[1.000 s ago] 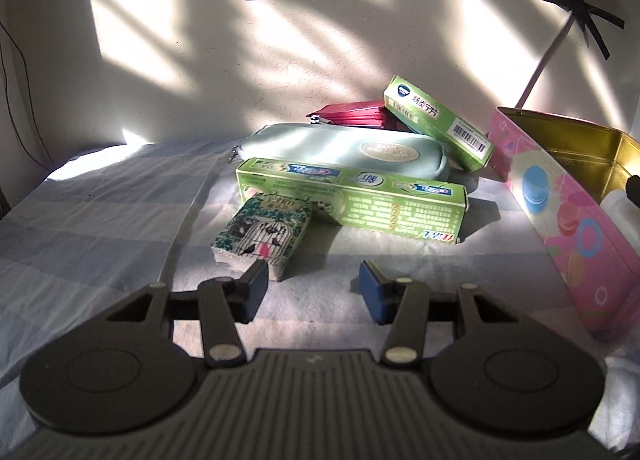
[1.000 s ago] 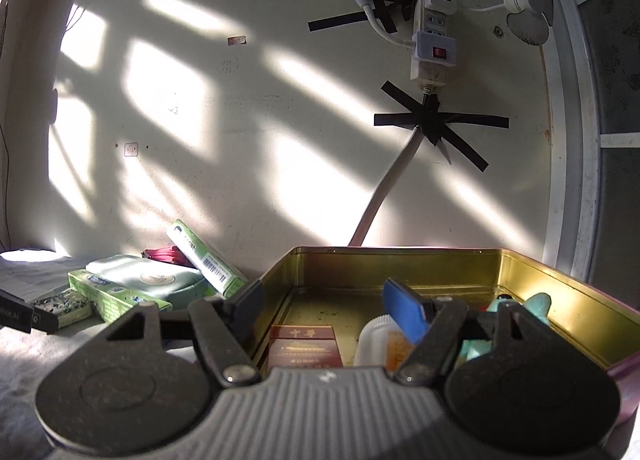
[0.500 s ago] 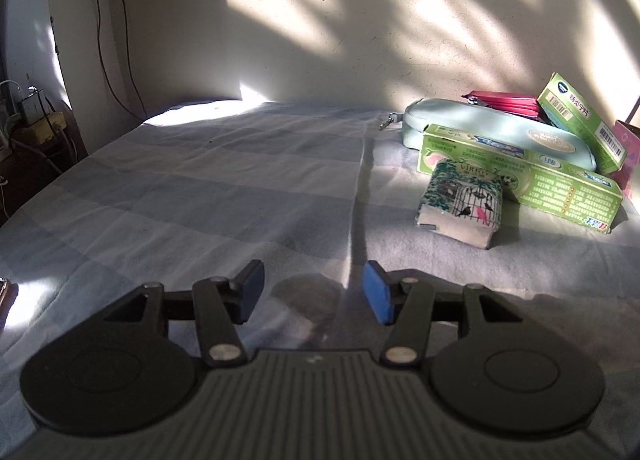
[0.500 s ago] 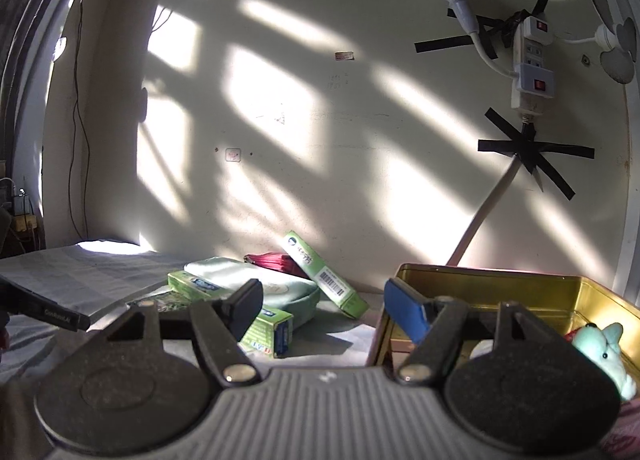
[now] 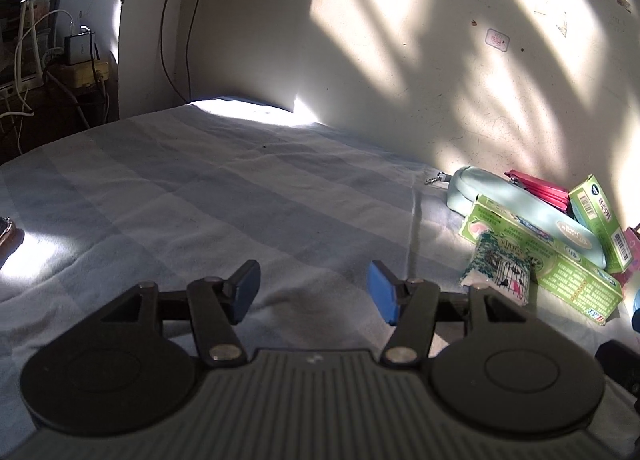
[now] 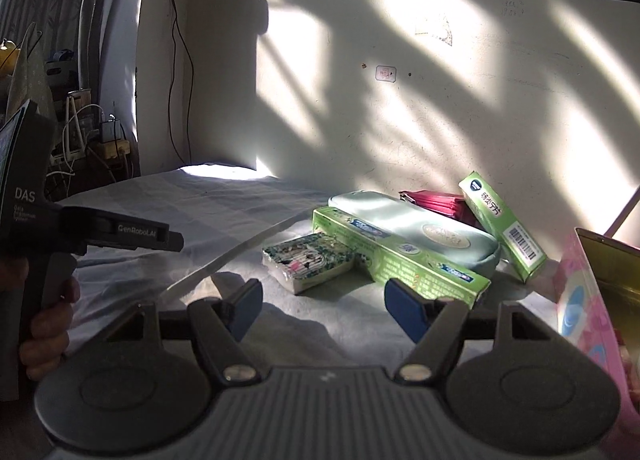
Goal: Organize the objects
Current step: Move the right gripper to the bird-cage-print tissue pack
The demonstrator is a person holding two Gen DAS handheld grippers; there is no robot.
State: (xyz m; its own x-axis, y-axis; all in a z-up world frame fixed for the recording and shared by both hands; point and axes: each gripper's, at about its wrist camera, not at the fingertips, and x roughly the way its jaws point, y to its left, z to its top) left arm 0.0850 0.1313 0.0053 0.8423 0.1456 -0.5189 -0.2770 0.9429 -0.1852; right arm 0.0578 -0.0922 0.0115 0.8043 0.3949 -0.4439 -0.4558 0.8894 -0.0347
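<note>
Left claw (image 5: pixel 312 292) empty, jaws apart and just been opening, over the striped blue sheet (image 5: pixel 200 200). Right claw (image 6: pixel 324 310) apart, empty. Toothpaste box (image 6: pixel 400 260), mint pouch (image 6: pixel 420 228), tissue pack (image 6: pixel 308 260) at 1 o'clock. Left claw's handle (image 6: pixel 24 220) reads "DAS", "GenRobot.AI".

A pale plaster wall (image 5: pixel 400 60) runs behind the scene, crossed by slanting bars of sunlight and window-frame shadow. A small sticker (image 6: pixel 385 73) sits on it toward one o'clock in the right wrist view. A striped blue-grey cloth (image 5: pixel 200 196) covers the surface, with a bright sun patch (image 5: pixel 248 112) at twelve o'clock. A dark cable (image 5: pixel 176 20) hangs down the wall at eleven o'clock. At ten o'clock, a shadowed corner holds tangled white cords (image 5: pixel 24 72) and a small box (image 5: pixel 78 48).
</note>
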